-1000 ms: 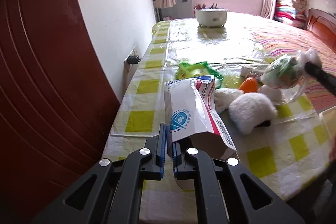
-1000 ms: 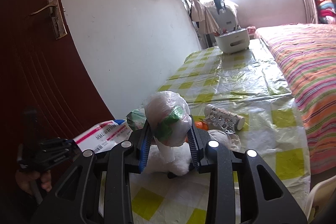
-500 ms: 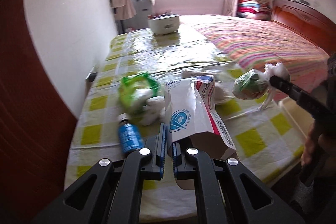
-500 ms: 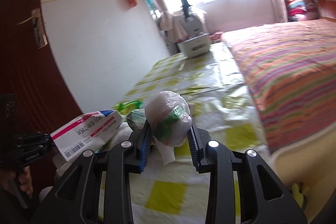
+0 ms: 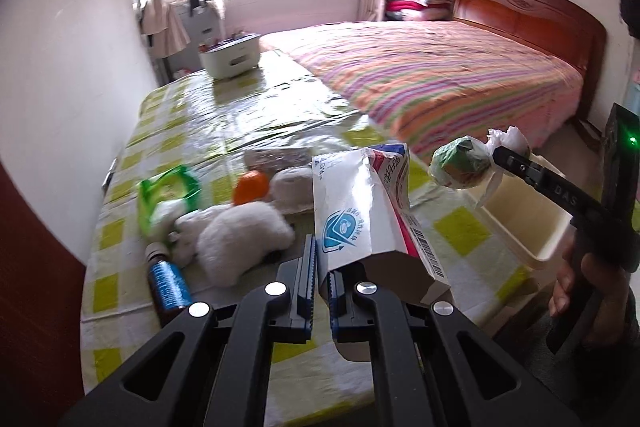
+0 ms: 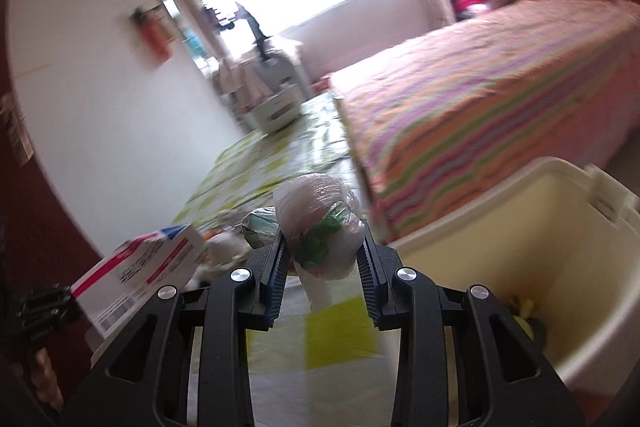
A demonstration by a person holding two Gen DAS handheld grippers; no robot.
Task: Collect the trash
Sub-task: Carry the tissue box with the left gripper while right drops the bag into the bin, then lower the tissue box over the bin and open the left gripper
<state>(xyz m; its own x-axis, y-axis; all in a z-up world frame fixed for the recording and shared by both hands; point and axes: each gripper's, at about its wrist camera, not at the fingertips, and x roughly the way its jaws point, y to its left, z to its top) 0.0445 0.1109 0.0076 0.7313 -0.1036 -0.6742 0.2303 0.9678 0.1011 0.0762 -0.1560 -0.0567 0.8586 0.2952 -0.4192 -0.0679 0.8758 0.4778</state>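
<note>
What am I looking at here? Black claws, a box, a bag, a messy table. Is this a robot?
No robot: a person holds two hand-held claws, each carrying a camera looking along its fingers. One picture is the left claw's view, the other the right's. The left gripper is shut on a torn paper box. The right gripper is shut on a knotted plastic bag, beside a cream bin. On the checkered table lie a white fluffy thing, a blue-labelled bottle, a green bag and an orange item.
</note>
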